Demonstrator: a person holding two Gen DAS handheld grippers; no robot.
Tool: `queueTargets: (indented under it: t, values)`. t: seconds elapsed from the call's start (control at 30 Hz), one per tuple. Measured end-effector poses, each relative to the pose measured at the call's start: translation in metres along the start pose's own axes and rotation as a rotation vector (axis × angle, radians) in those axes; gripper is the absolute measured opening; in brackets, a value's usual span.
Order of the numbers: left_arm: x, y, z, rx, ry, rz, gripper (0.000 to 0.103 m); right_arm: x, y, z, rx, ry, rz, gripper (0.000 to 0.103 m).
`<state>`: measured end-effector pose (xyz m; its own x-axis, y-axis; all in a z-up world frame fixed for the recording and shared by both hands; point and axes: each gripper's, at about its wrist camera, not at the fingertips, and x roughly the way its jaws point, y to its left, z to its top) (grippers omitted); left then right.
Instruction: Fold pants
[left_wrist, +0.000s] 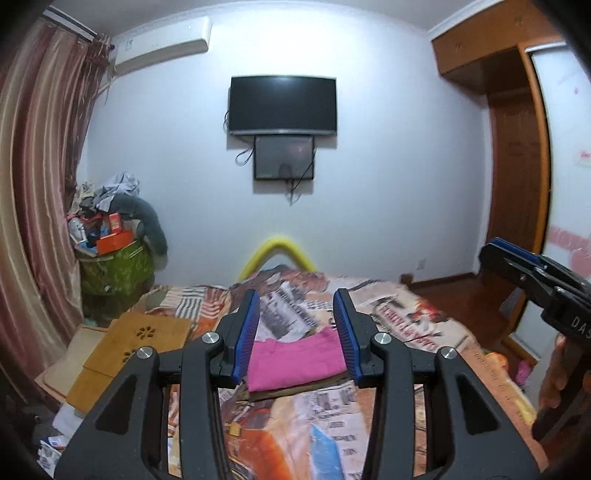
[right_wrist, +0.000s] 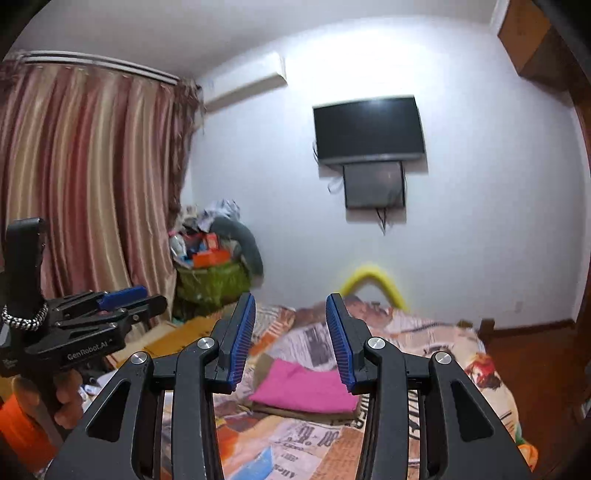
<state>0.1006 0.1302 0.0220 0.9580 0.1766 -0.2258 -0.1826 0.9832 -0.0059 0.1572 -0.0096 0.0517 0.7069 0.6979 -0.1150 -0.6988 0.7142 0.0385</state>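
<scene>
Pink pants (left_wrist: 295, 363) lie folded in a flat rectangle on top of a folded brownish garment (left_wrist: 295, 391) in the middle of the bed; they also show in the right wrist view (right_wrist: 304, 387). My left gripper (left_wrist: 297, 334) is open and empty, held above and short of the pants. My right gripper (right_wrist: 291, 338) is open and empty, also raised above the bed. Each gripper shows at the edge of the other's view: the right gripper's body (left_wrist: 535, 273) at the right, the left gripper's body (right_wrist: 92, 317) at the left.
The bed has a patterned newspaper-print cover (left_wrist: 406, 325). A wooden lap desk (left_wrist: 140, 339) lies at its left side. A green basket heaped with clutter (left_wrist: 114, 258) stands by the striped curtain (left_wrist: 33, 184). A yellow foam tube (left_wrist: 277, 251) sits at the bed's far end. A wooden wardrobe (left_wrist: 517, 155) stands at right.
</scene>
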Motion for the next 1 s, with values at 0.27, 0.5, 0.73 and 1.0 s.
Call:
queueTargets:
  t: [0.27,0.5,0.73,1.0]
  values:
    - [-0.07,-0.019,-0.019,-0.011,-0.078,0.022,0.062,-0.041,0.037,-0.005,-0.044,-0.072,0.003,0.036]
    - [-0.102,-0.015,-0.027,-0.036,-0.11,0.054,0.09,-0.055,0.047,-0.016,-0.031,-0.062,-0.006,0.072]
    - [-0.122,-0.014,-0.03,-0.025,-0.146,0.068,0.103,-0.066,0.05,-0.016,-0.022,-0.071,-0.018,0.093]
    - [-0.126,-0.008,-0.03,-0.048,-0.144,0.054,0.103,-0.075,0.054,-0.024,-0.026,-0.079,-0.047,0.103]
